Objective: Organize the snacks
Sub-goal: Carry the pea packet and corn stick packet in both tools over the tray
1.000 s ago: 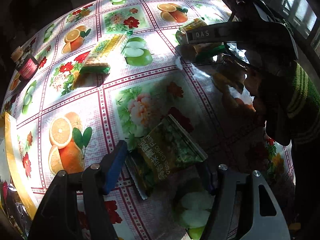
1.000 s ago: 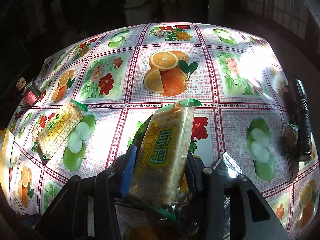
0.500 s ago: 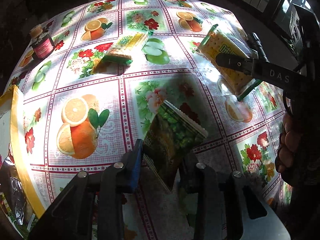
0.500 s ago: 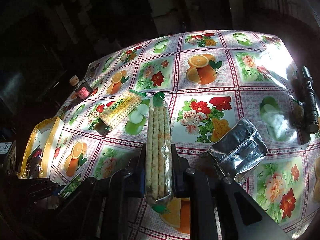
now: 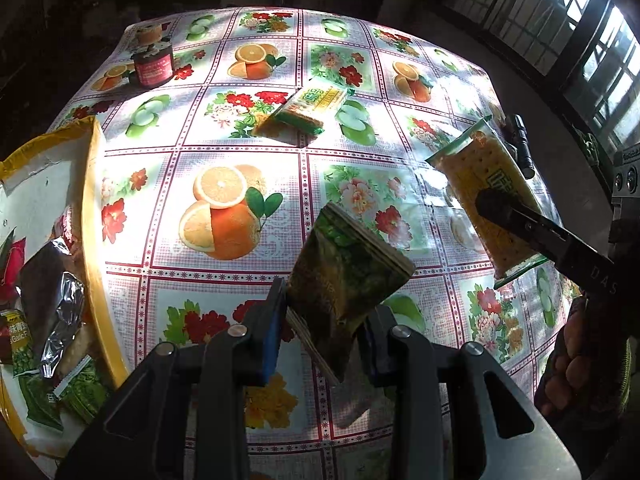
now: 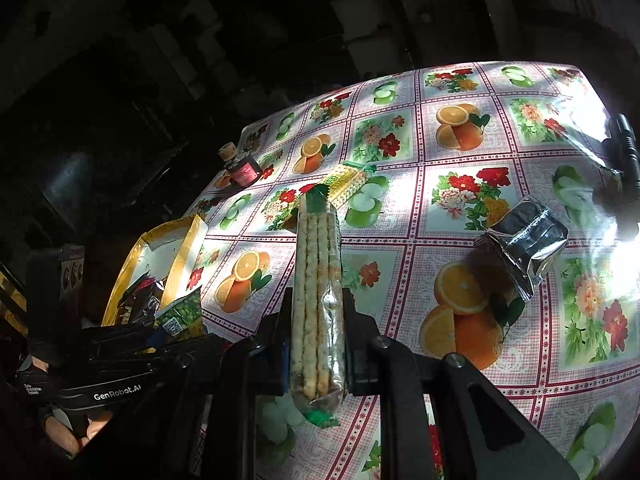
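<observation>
Left gripper point(image 5: 326, 330) clamps green pea packet point(image 5: 344, 276); right gripper point(image 6: 316, 338) clamps cracker pack point(image 6: 318, 280). Carry both level over yellow-rimmed box point(image 5: 90, 216), then release.

Table's got a fruit-and-flower tablecloth point(image 5: 224, 208). A cracker pack point(image 5: 308, 106) lies mid-table; left of it a red jar point(image 5: 153, 65), nearer-left a yellow box point(image 5: 90, 200), right a flashlight point(image 5: 522, 146), silver pouch point(image 6: 524, 240) too.

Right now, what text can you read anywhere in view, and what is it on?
"DAS": right gripper, on its finger's side.
"GenRobot.AI": left gripper body.
"Garlic F", cut off: green snack packet in the yellow box.
Cracker packs: Chinese characters, unreadable.
Red jar label: too blurred.
</observation>
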The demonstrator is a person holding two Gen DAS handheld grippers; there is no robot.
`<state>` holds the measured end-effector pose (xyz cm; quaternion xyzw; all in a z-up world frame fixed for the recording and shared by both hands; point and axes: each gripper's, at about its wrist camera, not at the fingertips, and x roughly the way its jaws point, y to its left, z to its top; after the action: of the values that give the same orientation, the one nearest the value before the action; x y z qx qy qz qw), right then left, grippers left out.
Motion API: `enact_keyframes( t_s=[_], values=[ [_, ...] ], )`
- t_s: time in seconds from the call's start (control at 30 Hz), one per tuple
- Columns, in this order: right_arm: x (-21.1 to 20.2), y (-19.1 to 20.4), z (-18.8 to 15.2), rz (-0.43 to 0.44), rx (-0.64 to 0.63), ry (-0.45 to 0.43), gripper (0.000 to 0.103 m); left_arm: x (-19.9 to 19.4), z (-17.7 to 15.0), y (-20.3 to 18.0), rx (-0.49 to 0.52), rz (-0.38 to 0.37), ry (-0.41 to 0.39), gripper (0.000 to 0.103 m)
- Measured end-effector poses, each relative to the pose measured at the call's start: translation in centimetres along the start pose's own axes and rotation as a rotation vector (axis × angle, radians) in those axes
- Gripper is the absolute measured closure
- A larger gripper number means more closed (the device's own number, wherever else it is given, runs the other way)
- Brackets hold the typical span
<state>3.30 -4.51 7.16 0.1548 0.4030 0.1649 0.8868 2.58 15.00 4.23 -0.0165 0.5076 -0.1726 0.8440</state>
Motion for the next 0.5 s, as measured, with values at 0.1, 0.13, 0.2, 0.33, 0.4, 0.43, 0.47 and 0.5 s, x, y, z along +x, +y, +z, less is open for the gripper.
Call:
enact_keyframes(
  t_s=[0.1, 0.13, 0.2, 0.33, 0.4, 0.43, 0.47, 0.5],
  values=[
    [-0.3, 0.7, -0.6, 0.034, 0.002, 0.001, 0.085, -0.9, -0.7, 0.6, -0.017, 0.025, -0.011, 0.069],
    [-0.4, 0.9, -0.8, 0.043, 0.002, 0.0, 0.085, -1.2, -0.9, 0.7, -0.021, 0.037, -0.018, 0.069],
    [-0.5, 1.5, -1.0, 0.053, -0.007, 0.001, 0.085, -1.9, -1.2, 0.9, -0.025, 0.055, -0.028, 0.069],
    [-0.7, 2.4, -1.5, 0.075, -0.018, 0.001, 0.085, -3.2, -1.7, 1.0, -0.02, 0.086, -0.053, 0.069],
    [-0.7, 2.8, -1.7, 0.082, -0.022, 0.006, 0.085, -3.7, -1.8, 1.1, -0.018, 0.101, -0.063, 0.069],
    [-0.7, 2.9, -1.9, 0.086, -0.025, 0.008, 0.085, -3.9, -1.9, 1.1, -0.019, 0.103, -0.067, 0.069],
    [-0.7, 3.1, -2.0, 0.089, -0.027, 0.01, 0.085, -4.1, -1.9, 1.2, -0.019, 0.107, -0.069, 0.069],
    [-0.7, 3.2, -2.1, 0.092, -0.028, 0.012, 0.085, -4.2, -2.0, 1.2, -0.019, 0.113, -0.072, 0.069]
  ],
)
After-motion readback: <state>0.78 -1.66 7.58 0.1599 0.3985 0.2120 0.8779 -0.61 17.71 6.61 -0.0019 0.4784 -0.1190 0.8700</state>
